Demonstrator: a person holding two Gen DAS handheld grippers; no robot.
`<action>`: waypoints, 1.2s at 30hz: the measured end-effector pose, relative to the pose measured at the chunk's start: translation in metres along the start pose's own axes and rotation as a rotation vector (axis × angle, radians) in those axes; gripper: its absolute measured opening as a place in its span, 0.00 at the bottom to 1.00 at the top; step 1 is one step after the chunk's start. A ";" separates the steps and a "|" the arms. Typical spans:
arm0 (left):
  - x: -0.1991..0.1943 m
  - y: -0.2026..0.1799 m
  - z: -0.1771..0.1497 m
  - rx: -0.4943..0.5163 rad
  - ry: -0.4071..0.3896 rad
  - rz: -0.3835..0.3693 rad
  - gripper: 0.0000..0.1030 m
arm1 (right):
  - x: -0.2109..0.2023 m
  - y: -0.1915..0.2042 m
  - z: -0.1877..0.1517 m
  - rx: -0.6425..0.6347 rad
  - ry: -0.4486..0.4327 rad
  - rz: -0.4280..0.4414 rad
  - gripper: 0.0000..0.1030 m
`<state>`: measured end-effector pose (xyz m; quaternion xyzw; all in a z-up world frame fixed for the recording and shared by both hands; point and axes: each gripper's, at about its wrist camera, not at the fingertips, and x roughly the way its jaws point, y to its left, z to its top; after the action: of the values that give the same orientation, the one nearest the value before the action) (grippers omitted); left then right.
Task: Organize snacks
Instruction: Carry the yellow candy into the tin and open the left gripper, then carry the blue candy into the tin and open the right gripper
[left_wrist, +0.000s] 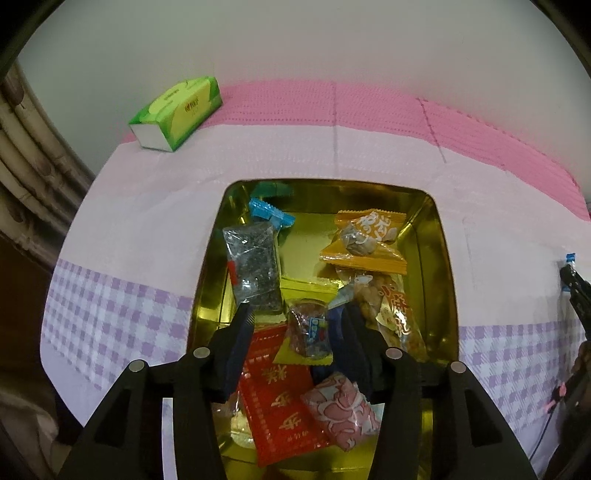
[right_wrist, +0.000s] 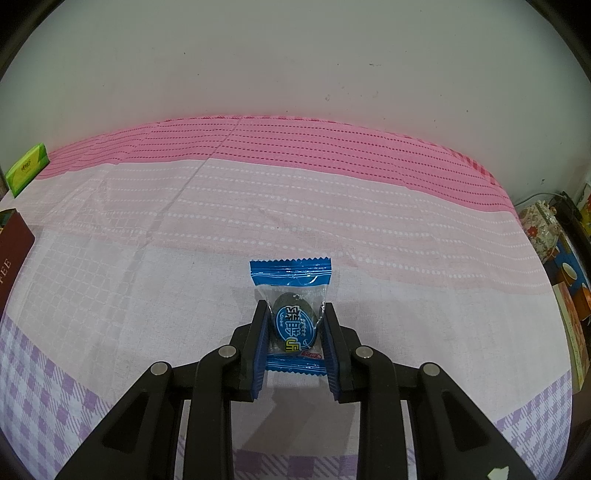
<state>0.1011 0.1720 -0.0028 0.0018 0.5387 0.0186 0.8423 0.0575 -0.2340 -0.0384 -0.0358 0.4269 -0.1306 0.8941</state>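
Note:
A gold tin (left_wrist: 448, 258) stands on the pink and lilac cloth and holds several wrapped snacks. Among them are a red packet (left_wrist: 280, 391), a pink one (left_wrist: 340, 410), an orange one (left_wrist: 365, 240) and a clear dark one (left_wrist: 255, 269). My left gripper (left_wrist: 297, 317) hangs open over the tin. A yellow-edged packet (left_wrist: 308, 325) lies between its fingers, free of the pads. My right gripper (right_wrist: 293, 306) is shut on a blue candy packet (right_wrist: 291, 273) just above the cloth, and shows at the far right of the left wrist view (left_wrist: 574, 284).
A green tissue box (left_wrist: 177, 110) sits at the back left near the wall, also in the right wrist view (right_wrist: 27, 168). A dark red lid or box (right_wrist: 13, 251) lies at the left edge. Floral and printed items (right_wrist: 543, 229) crowd the right beyond the table.

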 end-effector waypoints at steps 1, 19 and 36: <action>-0.005 0.000 -0.002 0.000 -0.015 0.005 0.49 | 0.000 0.000 0.000 0.002 0.000 0.001 0.24; -0.047 0.045 -0.035 -0.076 -0.161 0.096 0.55 | 0.001 -0.007 -0.002 0.031 0.010 0.034 0.24; -0.055 0.072 -0.062 -0.135 -0.226 0.157 0.64 | 0.003 -0.005 0.010 0.080 0.066 0.017 0.23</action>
<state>0.0200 0.2412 0.0224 -0.0108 0.4360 0.1203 0.8918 0.0658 -0.2405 -0.0336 0.0079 0.4509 -0.1410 0.8813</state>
